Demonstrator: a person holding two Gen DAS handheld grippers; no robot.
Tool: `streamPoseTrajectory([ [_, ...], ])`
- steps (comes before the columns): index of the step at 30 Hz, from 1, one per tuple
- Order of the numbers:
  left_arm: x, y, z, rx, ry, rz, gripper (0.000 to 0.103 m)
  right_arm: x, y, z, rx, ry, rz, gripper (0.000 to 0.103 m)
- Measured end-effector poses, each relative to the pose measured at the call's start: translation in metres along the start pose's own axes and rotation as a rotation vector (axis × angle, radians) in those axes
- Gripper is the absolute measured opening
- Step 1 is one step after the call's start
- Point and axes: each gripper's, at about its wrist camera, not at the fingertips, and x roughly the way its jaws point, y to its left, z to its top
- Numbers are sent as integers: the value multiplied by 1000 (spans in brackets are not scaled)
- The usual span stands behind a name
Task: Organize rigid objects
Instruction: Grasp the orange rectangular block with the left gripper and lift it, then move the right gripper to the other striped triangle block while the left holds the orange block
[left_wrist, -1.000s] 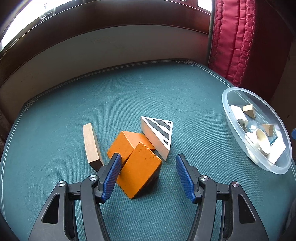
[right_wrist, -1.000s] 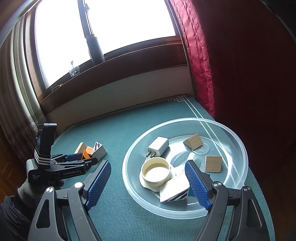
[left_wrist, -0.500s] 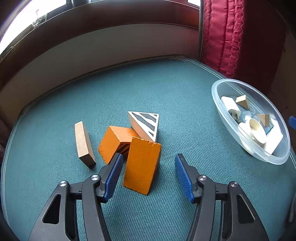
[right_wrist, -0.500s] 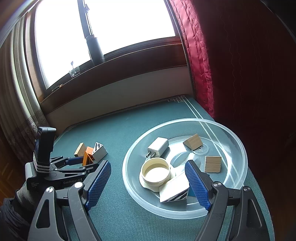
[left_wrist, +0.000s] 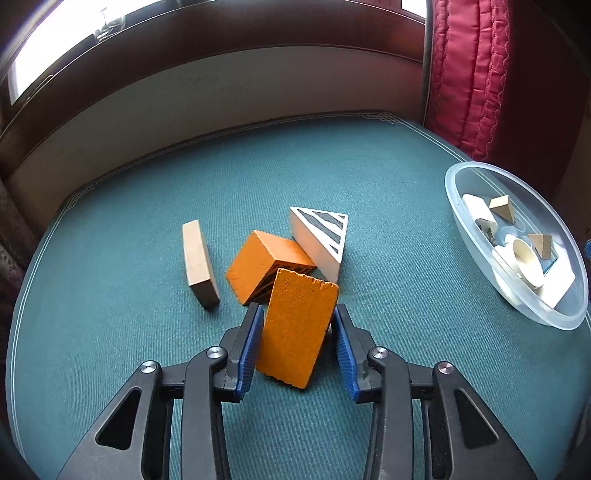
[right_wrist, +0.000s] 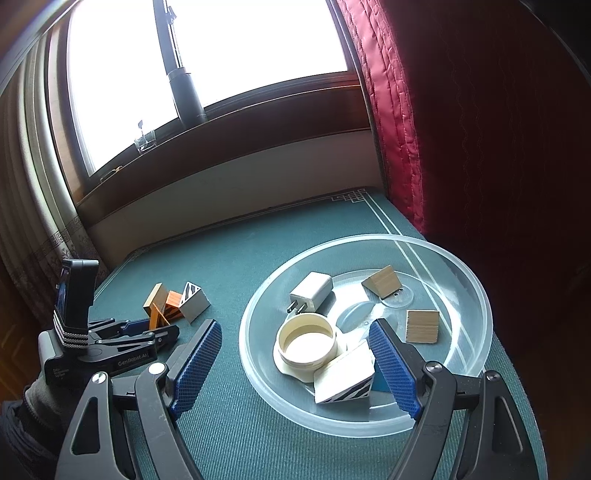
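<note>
Gripping one orange block (left_wrist: 297, 326) tilted above the green cloth (left_wrist: 110, 332), the left gripper (left_wrist: 297, 334) is clamped shut; the right gripper (right_wrist: 295, 363) gapes wide over the bowl (right_wrist: 476, 291). Only its view shows the charger (right_wrist: 312, 290). Two orange blocks, two striped wedges.

The blue item (right_wrist: 380, 384) in the bowl (right_wrist: 476, 291) (behind the striped wedge (right_wrist: 345, 376)) stays unidentifiable

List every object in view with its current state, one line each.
left gripper: shut on orange flat block
orange flat block: gripped, tilted
orange cube: on cloth, touching striped wedge
striped wedge: on cloth
tan block: on cloth, apart
right gripper: open, empty
clear bowl: holds several pieces
</note>
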Motion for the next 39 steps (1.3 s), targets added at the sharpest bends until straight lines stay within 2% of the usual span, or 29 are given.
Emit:
streamPoseTrajectory([
  [7, -24, 25, -10, -88, -26, 30, 39, 3, -1, -1, -3, 4, -15, 85],
  [18, -58, 43, -26, -123, -58, 54, 39, 14, 12, -6, -61, 51, -63, 85],
  [28, -76, 51, -33, -155, -89, 39, 39, 26, 60, 6, -160, 169, 36, 85],
  [36, -84, 61, -35, -191, -108, 37, 39, 63, 100, 11, -199, 327, 104, 85],
  [39, -85, 65, -35, -206, -110, 32, 39, 80, 113, 12, -217, 342, 100, 82],
])
